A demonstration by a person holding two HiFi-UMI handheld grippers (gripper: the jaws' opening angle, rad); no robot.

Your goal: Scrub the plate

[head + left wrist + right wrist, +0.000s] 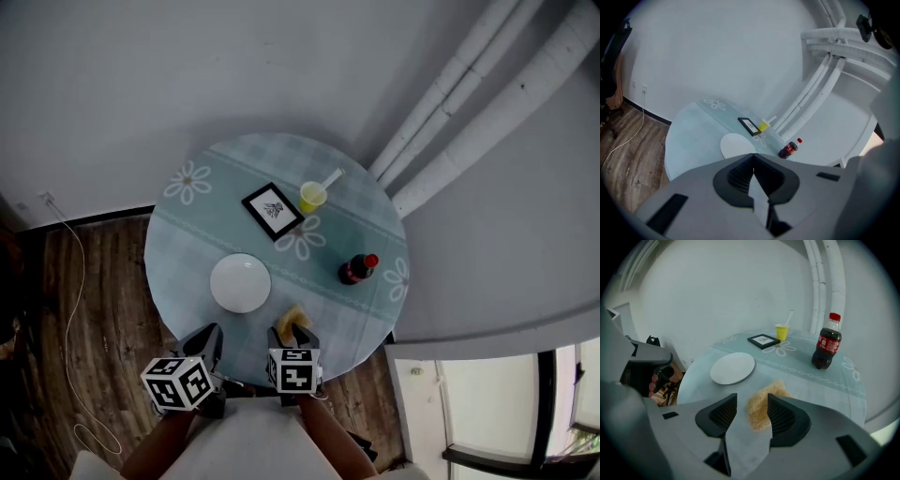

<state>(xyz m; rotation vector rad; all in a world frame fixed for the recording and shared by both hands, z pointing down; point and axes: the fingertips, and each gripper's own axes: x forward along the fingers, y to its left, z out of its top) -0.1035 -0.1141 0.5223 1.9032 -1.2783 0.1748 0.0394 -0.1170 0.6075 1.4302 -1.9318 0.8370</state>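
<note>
1. Head view: the plate (240,282) lay on the table (187,234), with the sponge (292,317) just beside it.
2. Left gripper view: the left gripper (753,157) was clenched on nothing.
3. Right gripper view: the right gripper (752,398) was released, straddling the sponge. Picking it up seemed the step in hand, so closing came next.

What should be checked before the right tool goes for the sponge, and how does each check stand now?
1. Right tool jaws apart: ok.
2. Sponge lined up with the gap between those jaws: ok, it lies on the table right ahead of them.
3. Pads low enough to close on the sponge: cannot tell.
4. Plate flat, bare and apart from the sponge: ok.
5. Left tool ready to steady the plate: not ok, its jaws are together with nothing between them.
6. Bottle out of the way: ok, upright and well off to the side.
</note>
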